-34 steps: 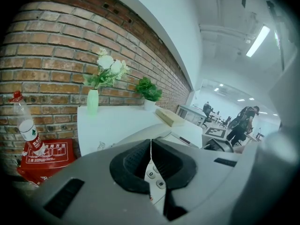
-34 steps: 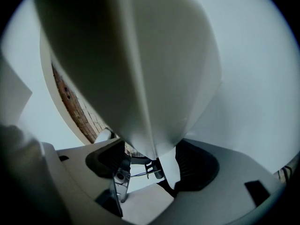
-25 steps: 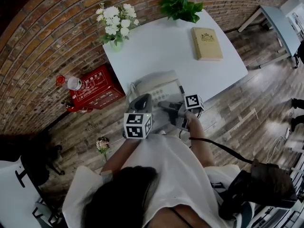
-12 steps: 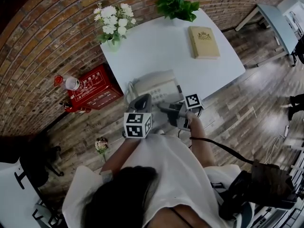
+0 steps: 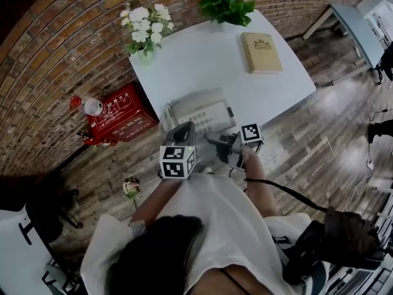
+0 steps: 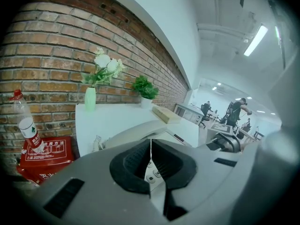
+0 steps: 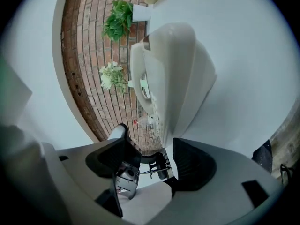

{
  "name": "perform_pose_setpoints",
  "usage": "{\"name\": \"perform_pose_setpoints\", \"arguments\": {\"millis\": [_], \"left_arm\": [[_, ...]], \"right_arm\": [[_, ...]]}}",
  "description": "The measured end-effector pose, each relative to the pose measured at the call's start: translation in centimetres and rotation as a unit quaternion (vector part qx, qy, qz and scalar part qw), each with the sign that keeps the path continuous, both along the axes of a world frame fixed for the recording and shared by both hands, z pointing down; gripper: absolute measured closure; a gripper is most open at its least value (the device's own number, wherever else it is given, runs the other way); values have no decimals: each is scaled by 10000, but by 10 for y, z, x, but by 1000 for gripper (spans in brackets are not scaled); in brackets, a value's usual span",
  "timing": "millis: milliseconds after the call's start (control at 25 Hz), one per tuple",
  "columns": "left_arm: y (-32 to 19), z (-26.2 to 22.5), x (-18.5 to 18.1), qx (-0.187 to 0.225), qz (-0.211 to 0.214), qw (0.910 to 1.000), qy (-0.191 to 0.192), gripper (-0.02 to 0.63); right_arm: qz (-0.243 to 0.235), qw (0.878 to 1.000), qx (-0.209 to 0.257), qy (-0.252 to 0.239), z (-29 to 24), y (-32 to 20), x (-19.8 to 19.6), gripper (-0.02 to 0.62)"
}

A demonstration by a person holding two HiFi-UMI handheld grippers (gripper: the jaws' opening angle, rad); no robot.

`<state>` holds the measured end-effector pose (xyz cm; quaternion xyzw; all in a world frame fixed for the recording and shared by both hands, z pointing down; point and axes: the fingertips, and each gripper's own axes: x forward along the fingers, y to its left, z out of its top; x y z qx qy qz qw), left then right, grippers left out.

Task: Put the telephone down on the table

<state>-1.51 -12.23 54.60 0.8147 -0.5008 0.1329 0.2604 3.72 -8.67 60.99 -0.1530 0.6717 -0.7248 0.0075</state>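
The light grey telephone (image 5: 199, 109) lies flat on the white table (image 5: 202, 60), at its near-left corner, handset along the far side. My left gripper (image 5: 186, 128) hovers just short of the phone's near edge; in the left gripper view its jaws (image 6: 151, 146) are shut on nothing, with the telephone (image 6: 136, 131) right behind them. My right gripper (image 5: 210, 139) points at the phone's near right corner. In the right gripper view it (image 7: 152, 156) is open, and the telephone (image 7: 173, 78) has its edge next to the right pad, while the left pad stands apart.
On the table stand a vase of white flowers (image 5: 146, 26) at the far left, a green plant (image 5: 228, 6) at the back and a tan book (image 5: 262, 52) at the right. A red box (image 5: 120, 118) and a bottle (image 5: 92, 106) sit on the floor to the left.
The telephone was blurred a second ago and is now sharp and still on the table. Both grippers stay near its front edge, hardly moved.
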Motion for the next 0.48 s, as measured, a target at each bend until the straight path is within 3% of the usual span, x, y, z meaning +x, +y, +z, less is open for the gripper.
{"name": "perform_pose_setpoints", "arguments": {"millis": [240, 480], "left_arm": [[7, -1, 3, 24, -36, 10000, 10, 575], [15, -3, 10, 73, -5, 10000, 24, 575]], "right_arm": [[164, 9981, 523, 294, -10, -2, 7, 258], [381, 9959, 767, 278, -27, 2, 8, 258]]}}
